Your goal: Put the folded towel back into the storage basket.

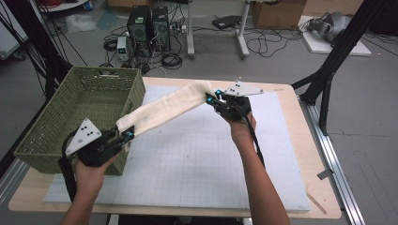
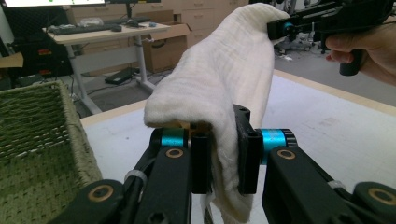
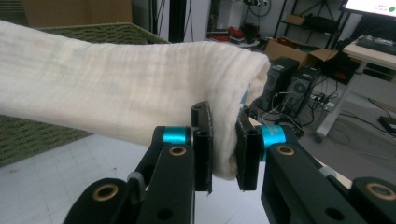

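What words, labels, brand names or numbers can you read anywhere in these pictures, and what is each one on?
No legible text in any view.
The folded cream cloth, held shut in the left gripper and the right gripper, is plain.
The green woven basket carries no label.
The black computer towers on the floor show no readable brand.
The bright monitor screen has marks too small and blurred to read.
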A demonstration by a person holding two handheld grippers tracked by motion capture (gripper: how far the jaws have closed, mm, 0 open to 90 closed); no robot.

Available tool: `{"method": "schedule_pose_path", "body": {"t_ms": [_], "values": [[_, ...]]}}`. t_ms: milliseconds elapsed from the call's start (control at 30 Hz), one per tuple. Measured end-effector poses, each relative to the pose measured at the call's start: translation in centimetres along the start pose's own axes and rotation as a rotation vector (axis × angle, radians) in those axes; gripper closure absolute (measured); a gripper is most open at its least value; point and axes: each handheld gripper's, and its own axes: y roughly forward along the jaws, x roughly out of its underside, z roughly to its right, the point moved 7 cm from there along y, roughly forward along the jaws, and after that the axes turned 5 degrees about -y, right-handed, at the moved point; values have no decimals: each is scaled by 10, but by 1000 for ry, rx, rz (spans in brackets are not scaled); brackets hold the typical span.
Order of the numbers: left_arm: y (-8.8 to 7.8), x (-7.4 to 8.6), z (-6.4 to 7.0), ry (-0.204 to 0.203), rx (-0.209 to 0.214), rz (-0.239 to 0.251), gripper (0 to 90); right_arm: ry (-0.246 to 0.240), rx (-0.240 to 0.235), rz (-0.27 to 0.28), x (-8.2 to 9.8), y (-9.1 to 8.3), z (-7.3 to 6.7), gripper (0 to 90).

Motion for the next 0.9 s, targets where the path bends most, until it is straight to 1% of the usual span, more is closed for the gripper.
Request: {"method": "schedule_pose_path", "body": {"t_ms": [33,133,167,200,233,300,400,433,467,533,600,767,900], "values": [[-4,0,-3,-4,-11,8,795,-5,-7,5,-4,6,-2,802],[-11,-2,-9,-15,-25,21,795,-7,-21,18,-13,14,-6,802],[-11,-2,-9,-15,-25,21,795,-7,-21,18,-13,14,-6,802],[-16,-3,-12,-19,-33,30,795,-16,-28,20,-19,20,-8,802],[-16,-3,-12,-19,-33,30,794,-16,-32,21,-21,23,-10,802],[-23,-5,-16,-24,-46,43,794,-20,-37,25,-26,29,-12,802],[-27,-6,-18,-27,-54,50,794,-19,-47,28,-35,39,-15,802],[-28,-7,-20,-28,-56,53,794,-19,-47,28,-35,39,-15,802],[-30,-7,-21,-33,-60,57,795,-26,-53,27,-40,45,-17,802],[-34,-8,-24,-38,-68,64,795,-29,-53,30,-43,48,-18,802],[-39,-9,-28,-46,-79,72,795,-36,-58,31,-52,58,-22,802],[-46,-10,-33,-59,-93,84,797,-47,-63,20,-63,76,-28,802],[-52,-12,-36,-70,-100,95,797,-53,-62,23,-72,88,-33,802]]}}
